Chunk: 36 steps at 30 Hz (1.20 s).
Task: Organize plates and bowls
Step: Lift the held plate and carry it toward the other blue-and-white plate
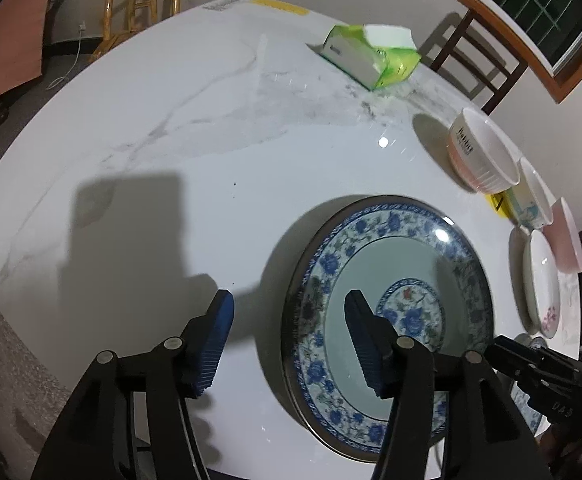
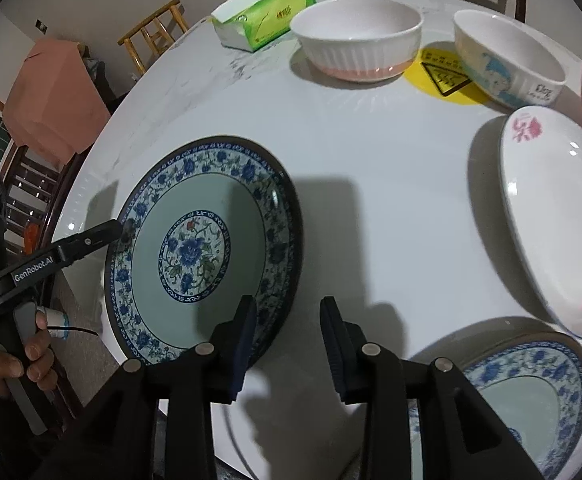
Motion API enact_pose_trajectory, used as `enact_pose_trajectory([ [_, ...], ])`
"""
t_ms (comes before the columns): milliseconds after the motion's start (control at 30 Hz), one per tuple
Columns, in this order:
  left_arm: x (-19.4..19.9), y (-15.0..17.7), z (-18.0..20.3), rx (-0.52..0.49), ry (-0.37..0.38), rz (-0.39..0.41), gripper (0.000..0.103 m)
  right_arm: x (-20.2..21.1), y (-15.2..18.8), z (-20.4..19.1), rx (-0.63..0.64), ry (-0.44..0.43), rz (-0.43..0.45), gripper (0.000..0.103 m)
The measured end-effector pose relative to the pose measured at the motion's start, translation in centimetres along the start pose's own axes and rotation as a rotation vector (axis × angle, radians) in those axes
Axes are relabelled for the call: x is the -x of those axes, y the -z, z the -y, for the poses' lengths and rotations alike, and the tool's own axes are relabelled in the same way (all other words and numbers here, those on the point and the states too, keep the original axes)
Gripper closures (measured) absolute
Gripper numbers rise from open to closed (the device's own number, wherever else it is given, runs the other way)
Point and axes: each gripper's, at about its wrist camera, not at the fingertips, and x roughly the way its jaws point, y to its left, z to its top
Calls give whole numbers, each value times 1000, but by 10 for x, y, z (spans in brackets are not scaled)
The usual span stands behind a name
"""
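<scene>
Resting flat on the white marbled counter (image 1: 163, 168), the blue-and-white floral plate (image 1: 387, 264) fills the lower right of the left wrist view and the lower left of the right wrist view (image 2: 207, 240). The left hand-held gripper (image 1: 289, 340) straddles the plate's left rim with its jaws released: one blue pad hangs over bare counter, the other over the plate's pale green well, and neither presses on the rim. In the right wrist view this same tool reaches in from the left edge, its tip at the plate's rim, with a person's hand (image 2: 19, 356) around its grip at lower left.

The right hand-held gripper (image 2: 289, 344) is also released, jaws apart around the plate's lower right rim, one pad over the plate and the other over the counter, gripping nothing.

Along the upper right of the right wrist view stand a ribbed white bowl with a pink base (image 2: 357, 38) and a bowl with a blue print (image 2: 507, 60), a yellow warning sticker (image 2: 443, 76) on the counter between them. Below them lies a white oval dish with pink flowers (image 2: 555, 220), and a second blue-and-white plate (image 2: 531, 392) sits at lower right. A green tissue pack (image 2: 267, 12) lies near the top edge.
</scene>
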Motion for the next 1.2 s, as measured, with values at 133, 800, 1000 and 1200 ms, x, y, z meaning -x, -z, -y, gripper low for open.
enact_pose_trajectory([
  [133, 14, 4, 15, -13, 13, 35, 47, 18, 5, 3, 45, 64, 55, 70],
  [800, 30, 73, 163, -282, 286, -50, 38, 140, 98, 110, -35, 138, 182, 70],
  [1000, 12, 92, 185, -318, 304, -115, 38, 141, 121, 148, -80, 167, 151, 70],
  [1200, -2, 109, 196, -349, 298, -135, 38, 129, 138, 173, -121, 143, 127, 70],
])
